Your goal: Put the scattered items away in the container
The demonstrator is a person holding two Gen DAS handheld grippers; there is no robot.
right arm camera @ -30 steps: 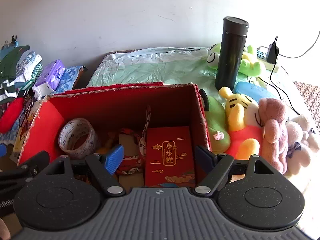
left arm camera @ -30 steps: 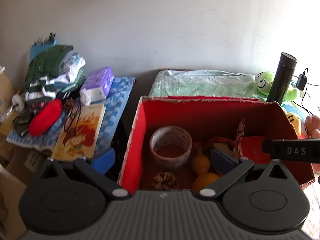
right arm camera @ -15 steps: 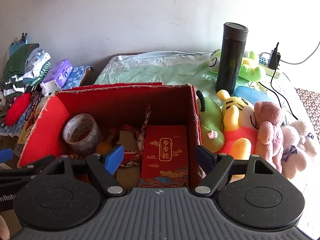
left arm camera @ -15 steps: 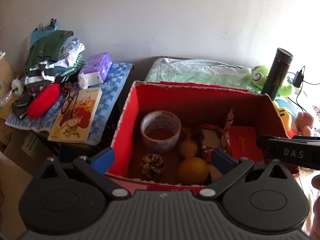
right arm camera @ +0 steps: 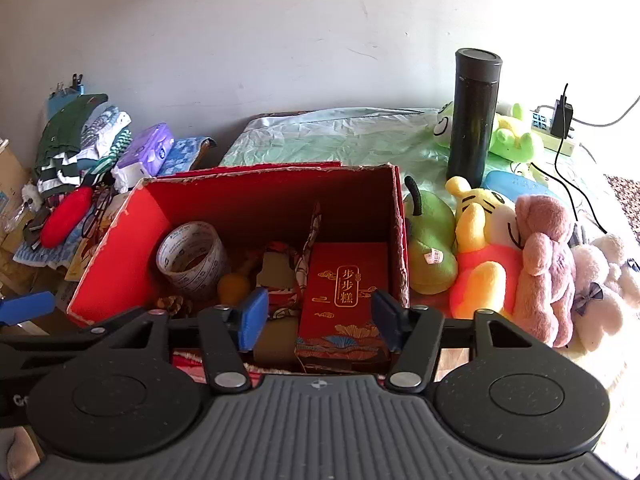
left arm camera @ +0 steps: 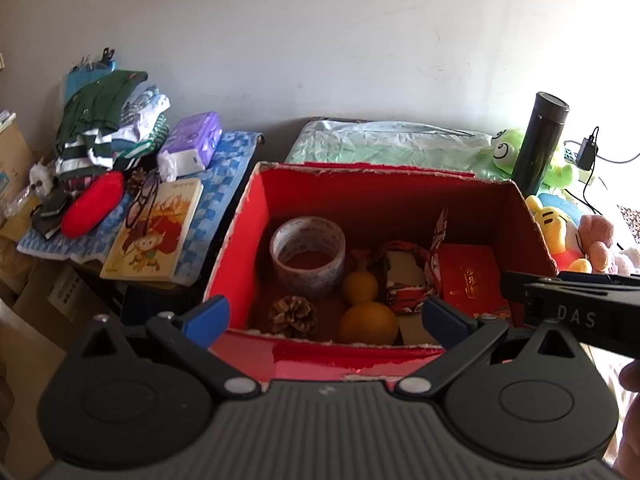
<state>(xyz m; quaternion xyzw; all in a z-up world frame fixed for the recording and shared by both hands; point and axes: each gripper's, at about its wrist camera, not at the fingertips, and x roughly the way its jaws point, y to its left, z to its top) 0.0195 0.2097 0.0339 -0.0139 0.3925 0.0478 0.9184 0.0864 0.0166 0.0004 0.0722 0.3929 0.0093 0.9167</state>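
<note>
red box (left arm camera: 240, 240) sits centre, near wall under both grippers. inside: red packet (right arm camera: 346, 292) right, tape roll (left arm camera: 308, 254) left, orange gourd (left arm camera: 366, 316), pinecone (left arm camera: 294, 316) front. left gripper (left arm camera: 326, 316) spread, empty. right gripper (right arm camera: 318, 320) spread, empty.

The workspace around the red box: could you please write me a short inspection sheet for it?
Surface: crumpled pale green sheet behind the red box.
Job's things: in the box lie a tape roll, pine cone, orange gourd and red packet.
Clutter: left of the box, a picture book, glasses, red pouch, tissue pack and folded clothes; right of it, plush toys and a black flask.
Grippers: left hand-held gripper and right hand-held gripper both open, holding nothing.
Cables: black charger lead trailing from a power strip.
Surroundings: plain white wall.
</note>
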